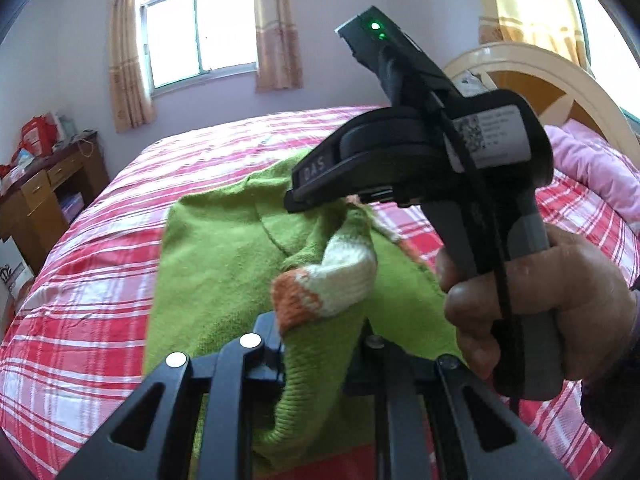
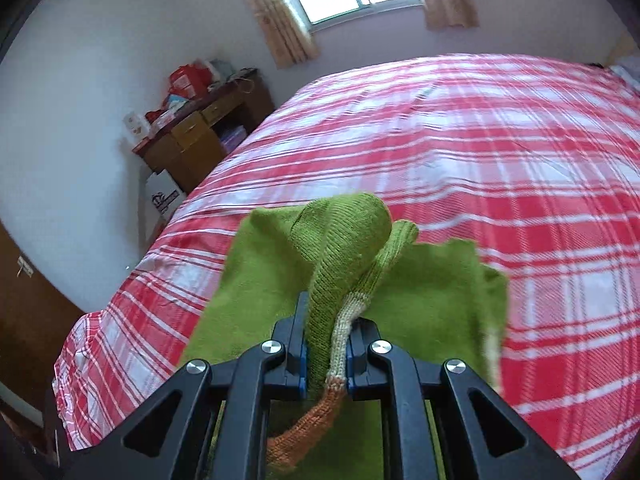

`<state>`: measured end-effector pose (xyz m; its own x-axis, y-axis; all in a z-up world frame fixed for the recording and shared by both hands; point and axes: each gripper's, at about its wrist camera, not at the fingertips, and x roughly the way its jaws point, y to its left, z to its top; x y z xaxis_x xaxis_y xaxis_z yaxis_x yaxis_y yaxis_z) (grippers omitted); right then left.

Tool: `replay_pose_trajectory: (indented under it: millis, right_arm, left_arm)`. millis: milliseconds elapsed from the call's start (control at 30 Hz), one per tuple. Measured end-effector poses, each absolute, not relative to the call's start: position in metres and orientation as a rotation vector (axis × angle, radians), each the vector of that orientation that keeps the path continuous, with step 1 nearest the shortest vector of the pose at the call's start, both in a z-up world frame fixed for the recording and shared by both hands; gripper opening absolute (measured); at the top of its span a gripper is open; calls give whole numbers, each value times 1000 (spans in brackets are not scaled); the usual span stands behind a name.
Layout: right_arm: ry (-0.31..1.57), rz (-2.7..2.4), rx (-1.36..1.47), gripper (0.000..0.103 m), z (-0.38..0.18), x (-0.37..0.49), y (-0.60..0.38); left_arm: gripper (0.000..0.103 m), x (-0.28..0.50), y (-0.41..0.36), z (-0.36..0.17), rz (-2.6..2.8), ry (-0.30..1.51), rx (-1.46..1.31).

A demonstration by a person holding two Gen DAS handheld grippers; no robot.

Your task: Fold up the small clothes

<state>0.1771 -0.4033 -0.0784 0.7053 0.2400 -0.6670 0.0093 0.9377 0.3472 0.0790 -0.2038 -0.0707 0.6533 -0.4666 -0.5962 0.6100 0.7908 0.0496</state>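
Note:
A small green knitted sweater with white and orange cuffs is held up over the red plaid bed. My left gripper is shut on a bunched fold of the sweater near an orange and white cuff. My right gripper is shut on a green sleeve with a pale and orange cuff; the sweater body hangs in front of it. The right gripper's body, held by a hand, shows in the left wrist view just above and right of the sweater.
A wooden desk with red bags and boxes stands at the bed's far left, below a curtained window. A pink quilt and a yellow arched headboard lie at the right. A white box sits on the floor.

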Motion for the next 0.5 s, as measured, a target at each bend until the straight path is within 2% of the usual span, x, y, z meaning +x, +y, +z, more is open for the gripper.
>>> replay_pose_trajectory:
  millis: [500]
  right_arm:
    - [826, 61, 366, 12, -118, 168, -462]
  left_arm:
    - [18, 76, -244, -92, -624, 667, 315]
